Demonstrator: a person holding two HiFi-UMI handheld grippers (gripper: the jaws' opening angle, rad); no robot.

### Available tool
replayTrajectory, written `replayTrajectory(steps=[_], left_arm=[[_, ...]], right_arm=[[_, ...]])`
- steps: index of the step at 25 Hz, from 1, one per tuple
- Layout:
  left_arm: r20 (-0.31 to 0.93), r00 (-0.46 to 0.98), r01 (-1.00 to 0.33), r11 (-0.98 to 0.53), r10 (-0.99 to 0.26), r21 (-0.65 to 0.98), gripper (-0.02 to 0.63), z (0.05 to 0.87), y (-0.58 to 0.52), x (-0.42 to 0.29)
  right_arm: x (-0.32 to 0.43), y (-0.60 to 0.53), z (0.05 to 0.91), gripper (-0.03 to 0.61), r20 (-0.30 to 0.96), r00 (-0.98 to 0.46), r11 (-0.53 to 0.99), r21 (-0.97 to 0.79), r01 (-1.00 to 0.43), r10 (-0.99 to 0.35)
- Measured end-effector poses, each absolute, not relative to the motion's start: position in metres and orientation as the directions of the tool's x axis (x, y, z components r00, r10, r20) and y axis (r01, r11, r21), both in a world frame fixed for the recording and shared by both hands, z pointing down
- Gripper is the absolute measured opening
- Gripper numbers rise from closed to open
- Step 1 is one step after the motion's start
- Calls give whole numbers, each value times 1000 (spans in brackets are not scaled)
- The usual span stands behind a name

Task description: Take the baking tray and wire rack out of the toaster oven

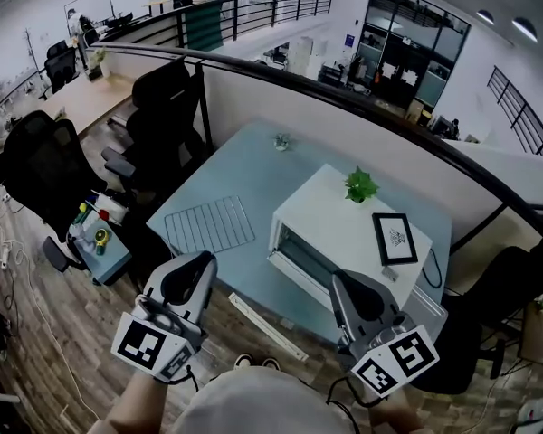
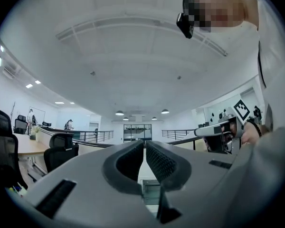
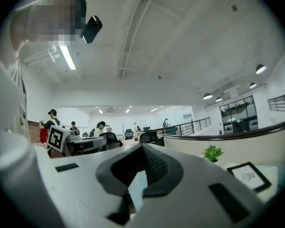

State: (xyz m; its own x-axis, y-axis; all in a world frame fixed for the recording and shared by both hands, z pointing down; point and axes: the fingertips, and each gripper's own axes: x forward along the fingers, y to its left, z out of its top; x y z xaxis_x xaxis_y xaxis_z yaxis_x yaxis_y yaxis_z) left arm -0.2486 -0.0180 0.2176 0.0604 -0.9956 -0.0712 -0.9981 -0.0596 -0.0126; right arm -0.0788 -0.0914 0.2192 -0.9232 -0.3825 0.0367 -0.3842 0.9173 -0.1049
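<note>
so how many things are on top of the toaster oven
2: a green plant near the back of the toaster oven top, a black picture frame flat at its right. A small grey bit by the frame may be a third.

Left gripper (image 1: 197, 262) and right gripper (image 1: 338, 284) side by side, level, jaws together (both empty).

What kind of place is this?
Probably a big open-plan office: black office chairs stand by a long desk, a glass-walled room sits at the back, and a black railing edges an upper level.
</note>
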Motion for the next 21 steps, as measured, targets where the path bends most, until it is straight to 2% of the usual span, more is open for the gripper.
replayTrajectory(steps=[6, 12, 21], left_arm=[[-56, 79, -997, -78, -995, -21, 17, 219, -22, -245], [-48, 91, -996, -91, -995, -19, 14, 221, -23, -244], [-45, 102, -995, -101, -994, -7, 14, 218, -28, -246]], right_arm=[[-75, -93, 228, 3, 55, -916, 907, -133, -400, -397], [-70, -95, 227, 3, 62, -894, 893, -51, -446, -443], [-70, -106, 231, 3, 47, -911, 885, -224, -409, -410]])
